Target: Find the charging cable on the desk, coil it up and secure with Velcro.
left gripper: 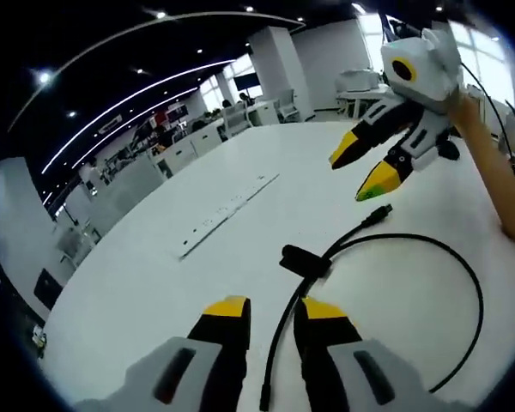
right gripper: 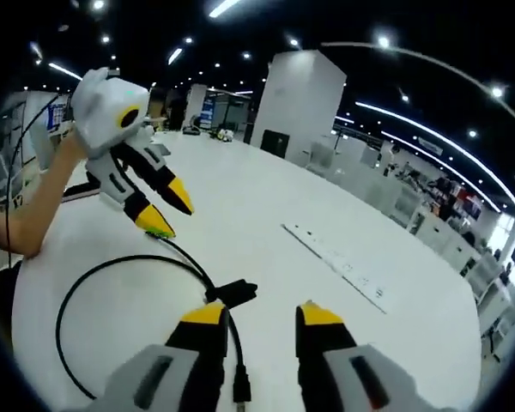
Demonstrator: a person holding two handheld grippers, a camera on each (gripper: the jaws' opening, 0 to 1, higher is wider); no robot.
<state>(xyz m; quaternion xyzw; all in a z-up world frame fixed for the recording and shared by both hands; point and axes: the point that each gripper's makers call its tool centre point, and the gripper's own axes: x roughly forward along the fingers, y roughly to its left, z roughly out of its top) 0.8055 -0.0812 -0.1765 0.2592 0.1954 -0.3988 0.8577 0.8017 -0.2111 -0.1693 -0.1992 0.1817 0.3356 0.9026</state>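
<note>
1. While both grippers hover with fingers spread and empty, the black charging cable (left gripper: 395,249) lies looped on the white tabletop (left gripper: 154,283).
2. Left gripper view: right gripper (left gripper: 360,176) far right, above the cable's plug.
3. Right gripper view: left gripper (right gripper: 167,215) far left; Velcro strap (right gripper: 232,293) near.

We see broad bare white round desk (left gripper: 154,283) from ten to twelve o'clock of the left gripper (left gripper: 270,313), broken only by a flat white perforated strip (left gripper: 227,215) at eleven. From twelve to three, the looped black charging cable (left gripper: 463,266) and the right gripper (left gripper: 360,176) bar passage.
</note>
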